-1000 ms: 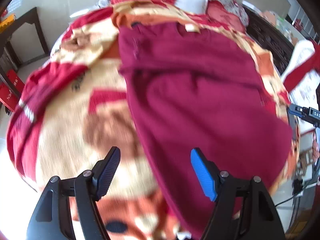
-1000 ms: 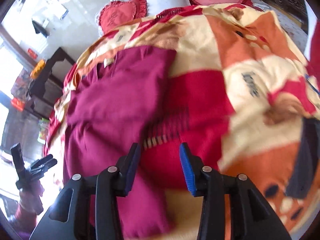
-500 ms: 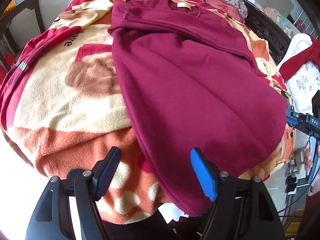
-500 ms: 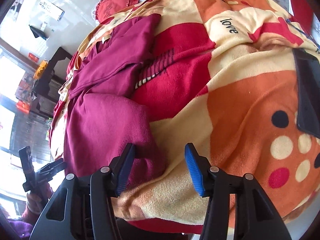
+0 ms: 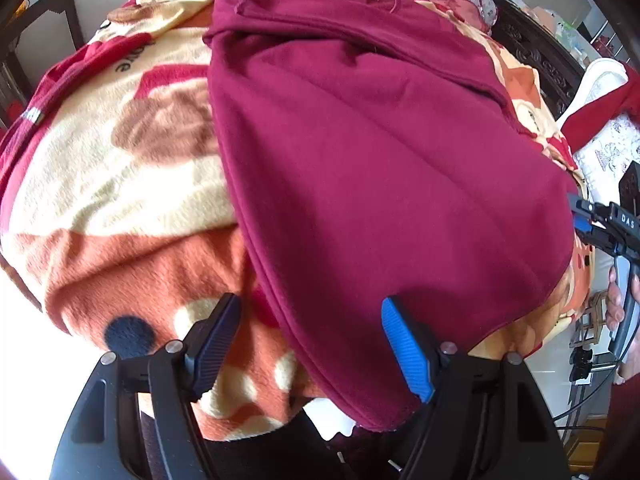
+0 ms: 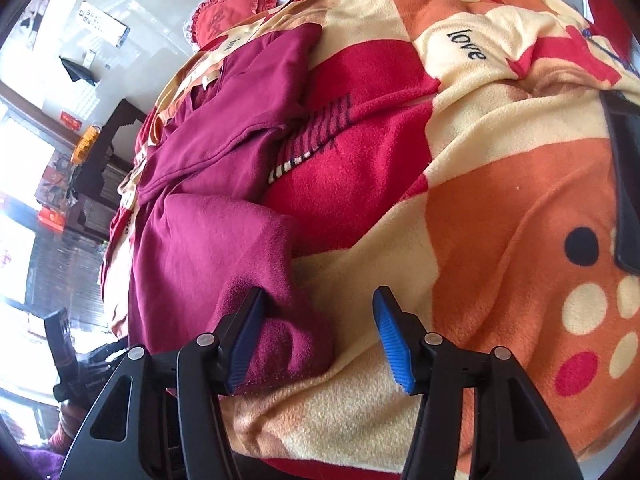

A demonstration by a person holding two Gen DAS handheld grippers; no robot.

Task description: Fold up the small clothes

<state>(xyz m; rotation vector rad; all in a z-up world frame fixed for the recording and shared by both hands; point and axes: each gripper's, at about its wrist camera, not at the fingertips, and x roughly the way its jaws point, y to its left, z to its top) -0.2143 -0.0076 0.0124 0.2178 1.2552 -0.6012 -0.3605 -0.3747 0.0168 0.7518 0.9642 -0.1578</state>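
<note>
A maroon sweatshirt (image 5: 372,168) lay spread on a patterned fleece blanket (image 5: 120,184), its collar at 12 o'clock in the left wrist view and its hem hanging over the blanket's near edge toward 6 o'clock. A sleeve was folded across the upper body. The left gripper (image 5: 310,344) was released, its 2 fingers spread wide and holding nothing; the garment's left hem edge ran down between them, the blue pad (image 5: 404,348) lying over the maroon cloth at 5 o'clock and the dark pad (image 5: 216,336) over the orange, spotted part of the blanket at 7 o'clock. At 3 o'clock the right gripper's tip showed beside the garment's far edge.

In the right wrist view the right gripper (image 6: 316,336) was also released and empty. The sweatshirt's lower corner (image 6: 280,336) lay just inside its left finger (image 6: 244,336), whether touching I cannot tell, while the blue pad (image 6: 390,340) stood over cream blanket. The garment stretched from 7 o'clock up to 11 o'clock. A dark flat object (image 6: 624,184) lay on the blanket at 3 o'clock, and a red cushion (image 6: 228,12) sat at 11 o'clock.
</note>
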